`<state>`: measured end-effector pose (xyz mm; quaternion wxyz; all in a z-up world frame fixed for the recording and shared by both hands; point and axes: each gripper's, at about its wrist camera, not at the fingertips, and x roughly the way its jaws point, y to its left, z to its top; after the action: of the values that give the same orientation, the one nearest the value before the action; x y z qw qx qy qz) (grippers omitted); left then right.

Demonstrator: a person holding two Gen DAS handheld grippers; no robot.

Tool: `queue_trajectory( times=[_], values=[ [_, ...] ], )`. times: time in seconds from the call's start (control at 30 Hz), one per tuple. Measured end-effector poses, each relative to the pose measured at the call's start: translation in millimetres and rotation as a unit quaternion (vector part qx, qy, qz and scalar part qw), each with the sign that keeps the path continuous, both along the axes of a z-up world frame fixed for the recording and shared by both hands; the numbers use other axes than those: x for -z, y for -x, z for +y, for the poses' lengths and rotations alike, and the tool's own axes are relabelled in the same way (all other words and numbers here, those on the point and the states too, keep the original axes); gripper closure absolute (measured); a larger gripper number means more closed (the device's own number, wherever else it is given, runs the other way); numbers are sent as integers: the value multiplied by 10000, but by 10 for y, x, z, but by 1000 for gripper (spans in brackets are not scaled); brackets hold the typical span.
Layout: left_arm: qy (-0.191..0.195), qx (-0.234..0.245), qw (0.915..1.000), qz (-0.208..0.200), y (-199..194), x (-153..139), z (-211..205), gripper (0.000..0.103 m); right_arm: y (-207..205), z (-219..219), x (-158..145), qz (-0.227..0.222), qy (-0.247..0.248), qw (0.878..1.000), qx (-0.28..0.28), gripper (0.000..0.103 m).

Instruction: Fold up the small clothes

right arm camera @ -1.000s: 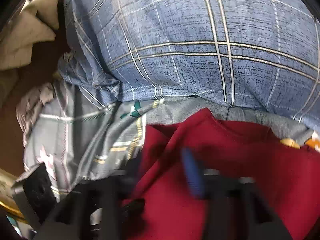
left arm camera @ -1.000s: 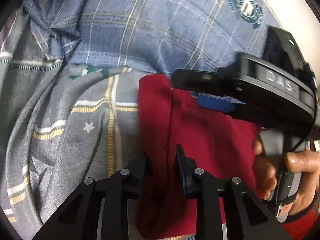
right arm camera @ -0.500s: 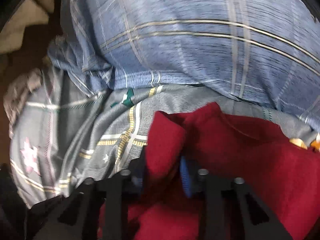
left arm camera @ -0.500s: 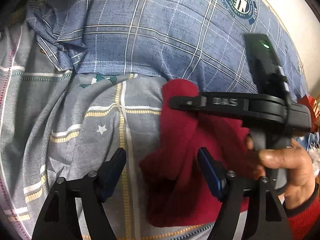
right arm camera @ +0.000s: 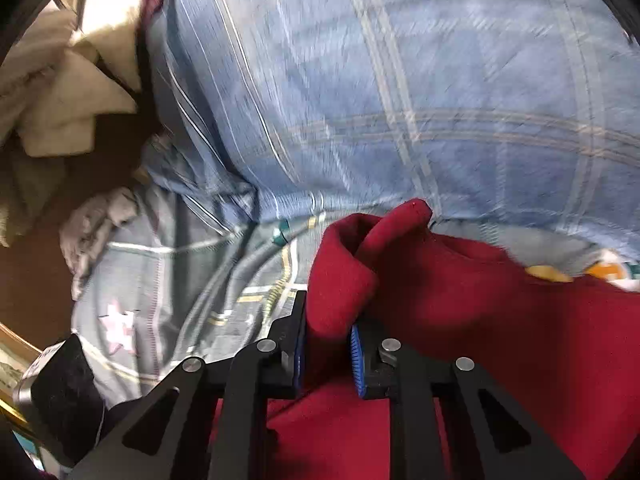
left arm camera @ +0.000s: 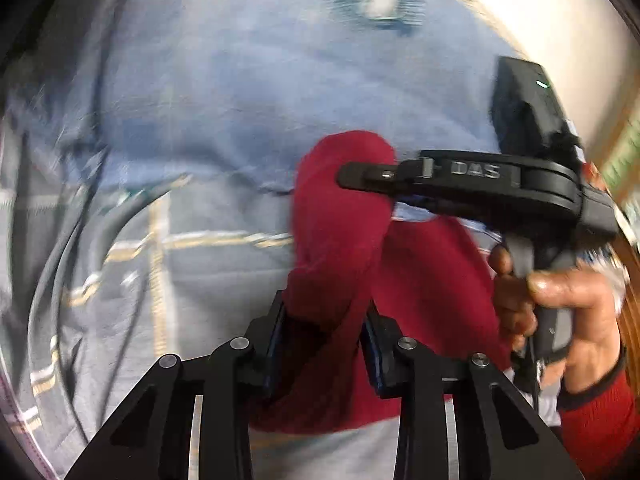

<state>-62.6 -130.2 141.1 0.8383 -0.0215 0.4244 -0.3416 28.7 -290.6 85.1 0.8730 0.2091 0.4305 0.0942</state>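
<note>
L gripper (left arm camera: 326,344) closing on red garment (left arm camera: 344,264) | R gripper (right arm camera: 328,350) closing, prob. gripping too

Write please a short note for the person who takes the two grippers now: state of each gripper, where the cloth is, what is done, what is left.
Left gripper: jaws closing on a bunched fold of the red garment, cloth between them.
Right gripper: jaws closing on another raised fold of the same garment, cloth between the pads.
The garment lies crumpled on the grey patterned sheet, in front of the blue checked pillow. The pictures are blurred.
Done: both grips taken. No neat fold is visible yet.
Left: probably lift, spread it flat, then fold.
</note>
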Motion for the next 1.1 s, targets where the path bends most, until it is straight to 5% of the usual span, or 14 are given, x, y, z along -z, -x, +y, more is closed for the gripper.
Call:
queue_trajectory(
  times=[0.13, 0.3, 0.5, 0.6, 0.67, 0.73, 0.8, 0.9, 1.03, 1.1],
  values=[
    [9, 630, 9979, -154, 342, -211, -570, 71, 357, -301, -351, -244, 230, 9993, 157, 86],
    [138, 1323, 9911, 117, 604, -158, -1417, 74, 935, -1037, -493, -247, 396, 9953, 845, 87],
    [-144, 1444, 9841, 1026, 637, 511, -2147, 81, 1372, -1840, -105, 184, 426, 9805, 1907, 91],
    [-78, 1495, 9846, 900, 640, 414, -2035, 76, 1386, -1946, 175, 560, 484, 9761, 2041, 90],
    [-89, 1646, 9824, 881, 647, 279, -1874, 57, 1463, -1934, 183, 557, 471, 9753, 2084, 80],
    [88, 1677, 9841, 588, 733, 61, -1545, 36, 1583, -1931, 78, 468, 387, 9726, 2244, 63],
    [2, 1497, 9885, 235, 766, -32, -1259, 32, 1746, -1906, -44, 270, 211, 9720, 2325, 43],
    [-344, 999, 9944, 8, 758, 12, -930, 32, 1992, -1754, -171, -12, 99, 9757, 2190, 39],
    [-526, 611, 9960, 392, 623, 291, -781, 32, 2055, -1435, -87, 65, 93, 9839, 1785, 40],
    [-871, 500, 9938, 486, 645, 473, -791, 34, 1997, -1262, 37, 261, 523, 9844, 1659, 53]
  ],
)
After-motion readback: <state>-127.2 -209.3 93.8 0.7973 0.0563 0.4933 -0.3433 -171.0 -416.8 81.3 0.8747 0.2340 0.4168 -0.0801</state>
